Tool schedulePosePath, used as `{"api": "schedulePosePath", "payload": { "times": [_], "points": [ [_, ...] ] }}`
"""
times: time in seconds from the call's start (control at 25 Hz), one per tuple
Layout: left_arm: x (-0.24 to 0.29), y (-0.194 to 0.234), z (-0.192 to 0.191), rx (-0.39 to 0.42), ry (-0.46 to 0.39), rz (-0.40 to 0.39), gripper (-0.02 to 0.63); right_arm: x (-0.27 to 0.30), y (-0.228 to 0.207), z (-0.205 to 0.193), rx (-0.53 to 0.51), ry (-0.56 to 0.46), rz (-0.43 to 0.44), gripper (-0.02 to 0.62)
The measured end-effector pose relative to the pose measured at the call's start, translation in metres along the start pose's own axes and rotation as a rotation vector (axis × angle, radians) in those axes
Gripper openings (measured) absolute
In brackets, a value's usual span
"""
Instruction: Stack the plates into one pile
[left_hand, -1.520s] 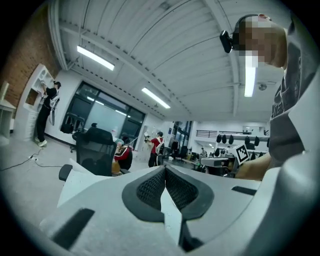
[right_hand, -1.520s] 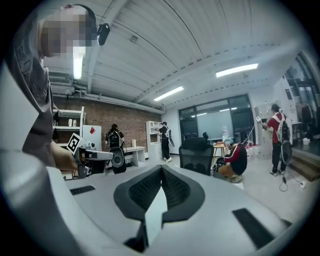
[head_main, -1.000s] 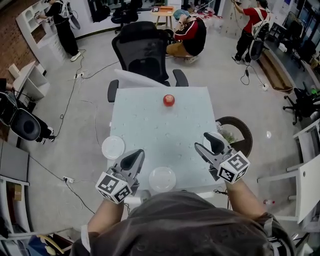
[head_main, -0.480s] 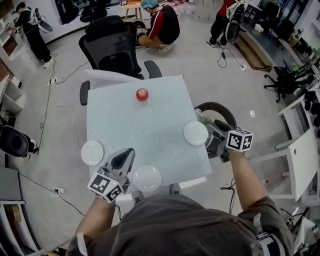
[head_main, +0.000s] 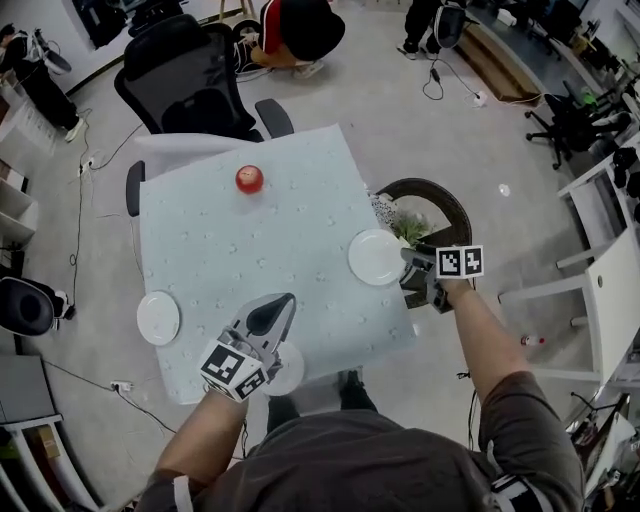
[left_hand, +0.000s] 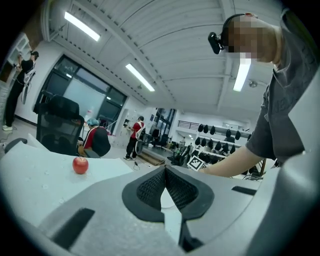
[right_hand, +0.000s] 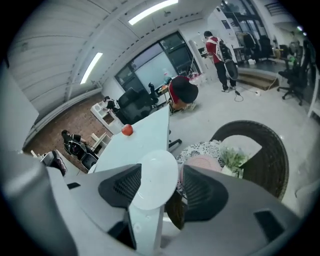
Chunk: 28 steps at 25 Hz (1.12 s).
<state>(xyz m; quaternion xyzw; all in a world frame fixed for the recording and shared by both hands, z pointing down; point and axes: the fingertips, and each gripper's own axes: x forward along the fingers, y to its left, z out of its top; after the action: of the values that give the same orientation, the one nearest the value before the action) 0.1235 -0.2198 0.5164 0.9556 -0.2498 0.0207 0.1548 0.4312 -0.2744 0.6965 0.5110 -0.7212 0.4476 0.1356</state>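
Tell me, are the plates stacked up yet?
Done: nothing yet. Three plates lie apart on the table: the left plate, the near plate beside the left gripper, which is shut and empty, and the right plate. In hand: the right gripper is open with the right plate's edge between its jaws, not gripped. Left: piling all three.

- Right of the apple (left_hand: 80, 164), the left gripper (left_hand: 164, 168) fills the foreground, its ribbed pads (left_hand: 149, 189) meeting at the tips; the pale sliver below them is perhaps a plate.
- The apple sits on a pale table (left_hand: 35, 175).
- Behind the apple: a black chair (left_hand: 59, 125) and a crouching person (left_hand: 97, 141).
- Farther right of the apple, a bare forearm (left_hand: 235, 162) ends at a marker cube (left_hand: 196, 162).
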Motion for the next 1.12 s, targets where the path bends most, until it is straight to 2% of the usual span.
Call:
{"api": "schedulePosePath", "payload": {
  "times": [0.2,0.48,0.56,0.64,0.68,0.88,1.12],
  "points": [
    [0.023,-0.011,-0.024,-0.031,0.038,-0.034,0.006,0.028,-0.016,-0.016,0.113,0.009,0.055,0.236],
    [0.029,-0.011,-0.037,-0.059,0.061,-0.04,0.006,0.047,-0.025,-0.028,0.173,0.027,0.091,0.2],
    [0.029,-0.01,-0.04,-0.061,0.062,-0.04,0.006,0.048,-0.024,-0.028,0.172,0.024,0.096,0.102],
    [0.027,-0.009,-0.04,-0.062,0.061,-0.037,0.006,0.047,-0.02,-0.026,0.171,0.017,0.113,0.052],
    [0.026,-0.008,-0.04,-0.062,0.061,-0.035,0.006,0.044,-0.018,-0.023,0.18,0.01,0.127,0.048],
    [0.016,-0.004,-0.034,-0.065,0.05,-0.02,0.006,0.018,0.006,0.006,0.267,-0.087,0.255,0.008],
    [-0.011,0.003,-0.017,-0.064,0.005,0.024,0.006,-0.018,0.055,0.038,0.226,-0.144,0.361,0.007]
  ]
}}
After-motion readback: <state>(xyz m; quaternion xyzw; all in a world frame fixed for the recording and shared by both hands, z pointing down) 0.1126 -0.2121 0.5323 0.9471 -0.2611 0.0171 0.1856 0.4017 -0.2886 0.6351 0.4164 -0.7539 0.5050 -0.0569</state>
